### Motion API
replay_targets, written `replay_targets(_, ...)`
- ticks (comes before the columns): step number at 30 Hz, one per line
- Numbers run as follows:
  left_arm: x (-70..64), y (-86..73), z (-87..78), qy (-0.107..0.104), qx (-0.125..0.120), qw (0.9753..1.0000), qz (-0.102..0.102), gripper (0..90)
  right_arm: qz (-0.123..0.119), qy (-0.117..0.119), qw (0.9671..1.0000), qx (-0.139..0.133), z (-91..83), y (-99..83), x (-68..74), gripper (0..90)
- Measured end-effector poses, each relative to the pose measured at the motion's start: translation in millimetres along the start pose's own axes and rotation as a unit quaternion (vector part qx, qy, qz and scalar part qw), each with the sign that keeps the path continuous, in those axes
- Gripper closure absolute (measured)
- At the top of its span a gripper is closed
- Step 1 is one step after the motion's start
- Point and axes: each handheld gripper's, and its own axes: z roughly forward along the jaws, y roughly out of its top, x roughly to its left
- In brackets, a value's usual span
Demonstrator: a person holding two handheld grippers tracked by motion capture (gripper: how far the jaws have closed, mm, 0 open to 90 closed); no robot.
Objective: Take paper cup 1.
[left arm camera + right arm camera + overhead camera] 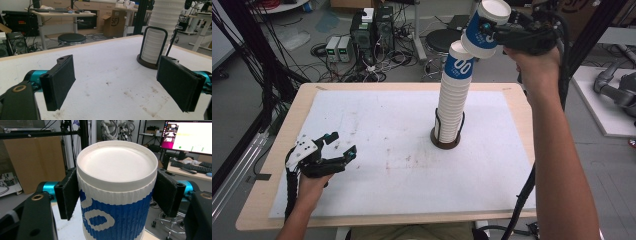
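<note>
Looking down from the high view, we see the right gripper (490,30) clamped on a blue-and-white paper cup (484,27), held upside down, tilted, just above the tall cup stack (453,97) in its holder (445,140) on the white mat (362,120). The left gripper (341,145) rests spread apart at the mat's left. In the left gripper view, we find both pads wide apart with nothing between them, the stack (163,30) beyond. In the right gripper view, both pads press the cup (116,195).

Your right gripper (490,31) clamps a white ribbed cup (484,27) with blue print, upside down, tilted, just above the cup stack (453,100).
</note>
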Motion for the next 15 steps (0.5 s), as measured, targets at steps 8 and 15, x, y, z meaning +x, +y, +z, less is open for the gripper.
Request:
replay_targets(8, -1.5, 0.3, 0.5, -0.004, -0.002, 1.0000, 0.000, 15.1, -0.007, 0.004, 0.9999, 0.008, -29.0, -17.3, -1.1, 28.4)
replay_targets(15, -4.4, 0.3, 2.6, -0.009, -0.002, 1.0000, -0.001, 15.1, -0.008, 0.022, 0.9996, 0.018, -51.9, -45.3, -1.7, 28.4)
